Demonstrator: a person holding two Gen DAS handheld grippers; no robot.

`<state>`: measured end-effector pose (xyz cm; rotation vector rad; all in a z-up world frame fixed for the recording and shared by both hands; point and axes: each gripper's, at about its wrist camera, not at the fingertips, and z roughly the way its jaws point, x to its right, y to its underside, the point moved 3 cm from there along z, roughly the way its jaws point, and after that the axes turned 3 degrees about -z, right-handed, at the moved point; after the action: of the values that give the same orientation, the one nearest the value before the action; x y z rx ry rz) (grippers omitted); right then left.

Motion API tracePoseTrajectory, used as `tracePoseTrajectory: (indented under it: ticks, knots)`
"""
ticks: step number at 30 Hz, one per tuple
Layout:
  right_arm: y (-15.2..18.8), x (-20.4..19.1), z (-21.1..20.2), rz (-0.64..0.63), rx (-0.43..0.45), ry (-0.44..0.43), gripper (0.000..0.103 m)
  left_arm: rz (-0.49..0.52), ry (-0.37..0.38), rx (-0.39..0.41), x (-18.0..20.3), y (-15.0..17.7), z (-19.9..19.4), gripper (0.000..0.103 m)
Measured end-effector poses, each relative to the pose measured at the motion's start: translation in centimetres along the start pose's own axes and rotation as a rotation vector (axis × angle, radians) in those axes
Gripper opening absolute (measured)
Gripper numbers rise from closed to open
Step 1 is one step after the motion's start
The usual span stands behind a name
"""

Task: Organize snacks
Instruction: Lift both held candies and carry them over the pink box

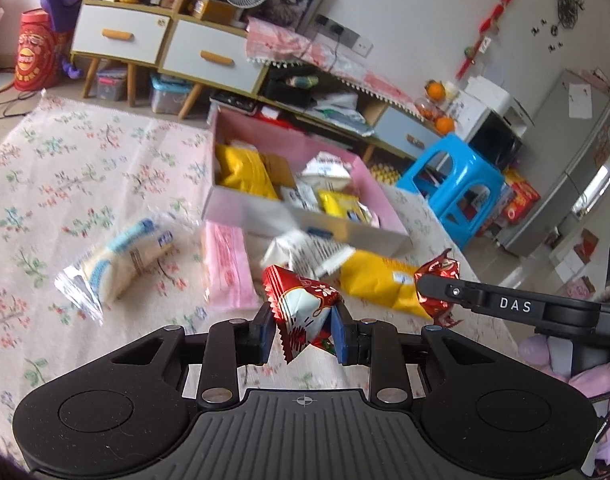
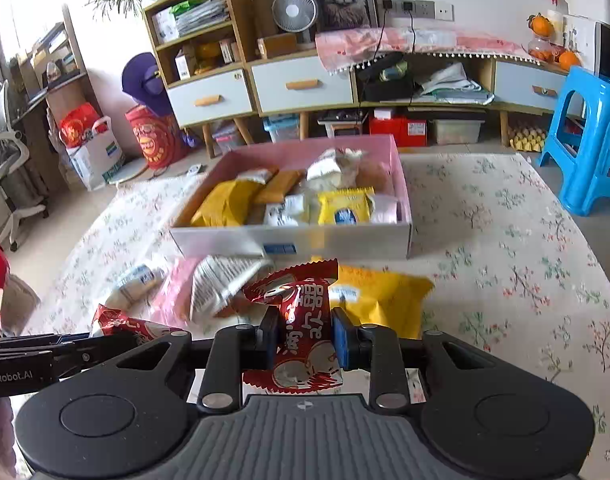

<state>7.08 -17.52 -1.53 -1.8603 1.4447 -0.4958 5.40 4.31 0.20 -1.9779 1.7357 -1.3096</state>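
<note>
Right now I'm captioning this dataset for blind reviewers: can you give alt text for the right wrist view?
The right gripper holds a red snack packet between its fingers above a floral tablecloth. Ahead lie a yellow packet, a white packet and a pink box full of snacks.

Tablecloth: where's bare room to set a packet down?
Free: tablecloth right of the box and yellow pack; also far left beyond the clear pack. Crowded: strip before the box, and the box's inside.
</note>
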Motion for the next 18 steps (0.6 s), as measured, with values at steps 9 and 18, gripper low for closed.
tracePoseTrajectory:
  ticks: [9, 18]
  knots:
    - [-2.9, -0.4, 0.0, 0.018, 0.055, -0.010, 0.017, -0.040, -0.029, 0.066, 0.0, -3.4, 0.1, 0.026]
    - [-5.2, -0.5, 1.0, 0.035, 0.098, -0.033, 0.017, -0.040, -0.073, 0.088, 0.3, -5.8, 2.8, 0.026]
